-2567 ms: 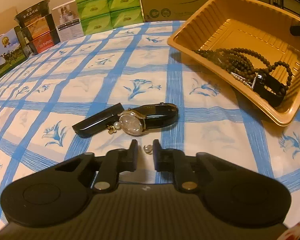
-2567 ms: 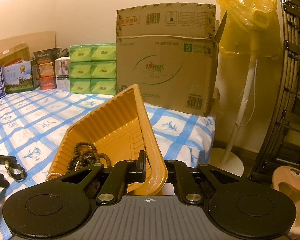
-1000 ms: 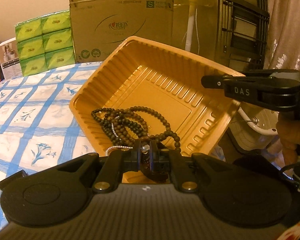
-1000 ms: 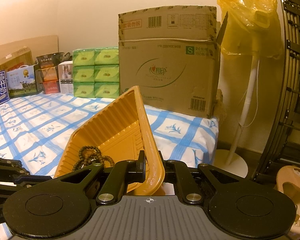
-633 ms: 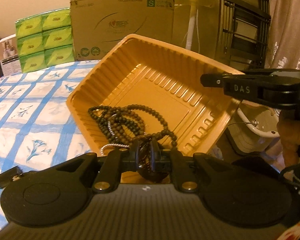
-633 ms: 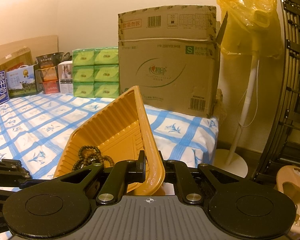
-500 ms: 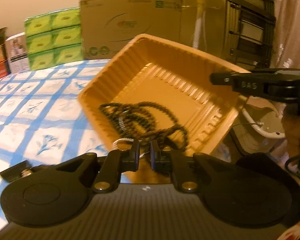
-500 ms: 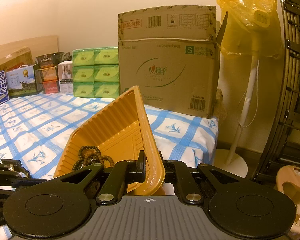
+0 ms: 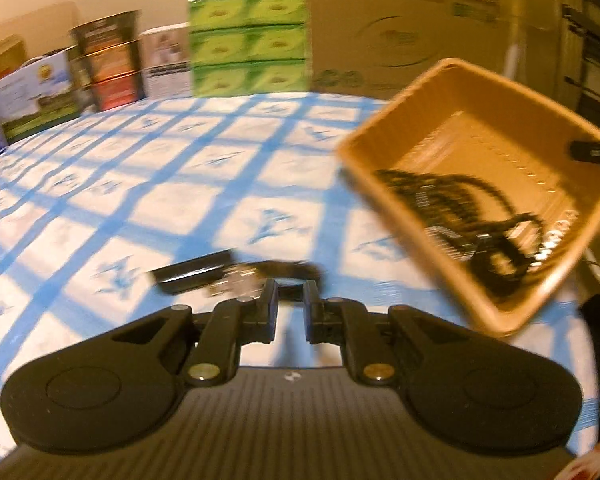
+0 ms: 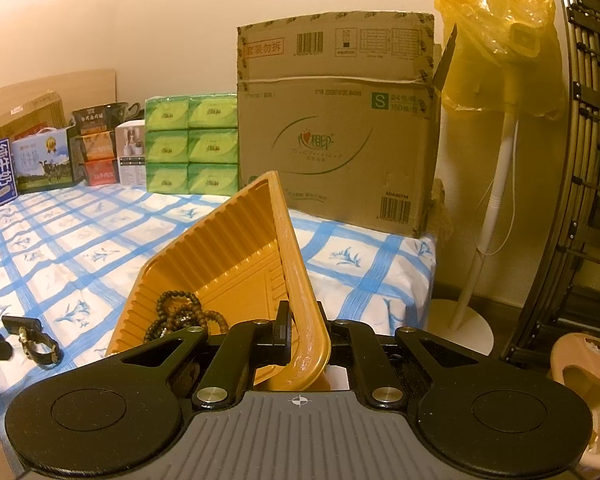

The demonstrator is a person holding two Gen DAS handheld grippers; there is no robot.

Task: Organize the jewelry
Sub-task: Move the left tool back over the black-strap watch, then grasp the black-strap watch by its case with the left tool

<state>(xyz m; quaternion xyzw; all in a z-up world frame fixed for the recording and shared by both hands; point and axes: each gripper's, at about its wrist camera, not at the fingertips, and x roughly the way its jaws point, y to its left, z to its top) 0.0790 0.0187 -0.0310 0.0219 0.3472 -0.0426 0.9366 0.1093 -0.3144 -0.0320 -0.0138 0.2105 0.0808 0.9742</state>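
Observation:
An orange plastic tray [image 9: 460, 92] is tilted at the table's right edge; it holds dark bead necklaces [image 9: 432, 196] and a black band [image 9: 496, 264]. My right gripper [image 10: 304, 332] is shut on the tray's near rim [image 10: 300, 280] and props it up. My left gripper [image 9: 289, 300] is open with a small gap and empty, just short of a wristwatch with a black strap [image 9: 244, 280] and a black bar-shaped item [image 9: 192, 270] on the blue-checked cloth [image 9: 148, 184]. The watch also shows in the right wrist view [image 10: 36, 344]. The left view is motion-blurred.
Green tissue packs [image 9: 248, 48], a big cardboard box [image 10: 336, 120] and printed cartons [image 9: 36, 96] line the table's far edge. A standing fan in a yellow bag [image 10: 500, 48] and a metal rack [image 10: 592, 160] stand beyond the table's right edge.
My left gripper let go of a small earring over the tray, then swung left and down toward the watch. My right gripper has kept hold of the tilted tray.

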